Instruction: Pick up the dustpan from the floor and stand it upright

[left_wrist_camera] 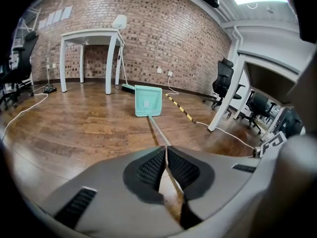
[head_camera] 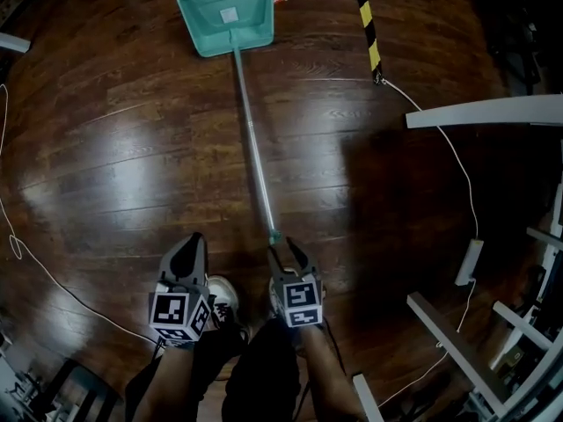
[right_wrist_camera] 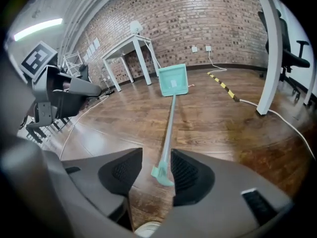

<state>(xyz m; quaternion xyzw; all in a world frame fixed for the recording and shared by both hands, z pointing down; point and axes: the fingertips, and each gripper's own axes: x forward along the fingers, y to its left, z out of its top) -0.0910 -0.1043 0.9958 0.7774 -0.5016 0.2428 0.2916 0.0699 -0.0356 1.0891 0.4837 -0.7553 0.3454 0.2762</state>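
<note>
The teal dustpan (head_camera: 227, 11) lies flat on the dark wood floor at the top of the head view. Its long metal handle (head_camera: 255, 156) runs toward me and ends in a teal cap (head_camera: 274, 235). My right gripper (head_camera: 292, 255) is just at that cap. In the right gripper view the jaws (right_wrist_camera: 156, 157) stand open with the cap (right_wrist_camera: 161, 174) between the pads, nearer the right pad and not squeezed. My left gripper (head_camera: 189, 253) hangs to the left of the handle, above my shoe. Its jaws (left_wrist_camera: 166, 150) are shut on nothing, with the dustpan (left_wrist_camera: 147, 101) straight ahead.
A yellow-black tape strip (head_camera: 366, 25) and a white cable (head_camera: 457, 174) with a power strip (head_camera: 469, 262) lie on the floor to the right. White table frames (head_camera: 484, 112) stand at the right. A white table (left_wrist_camera: 89, 38) and office chairs (left_wrist_camera: 225, 78) line the brick wall.
</note>
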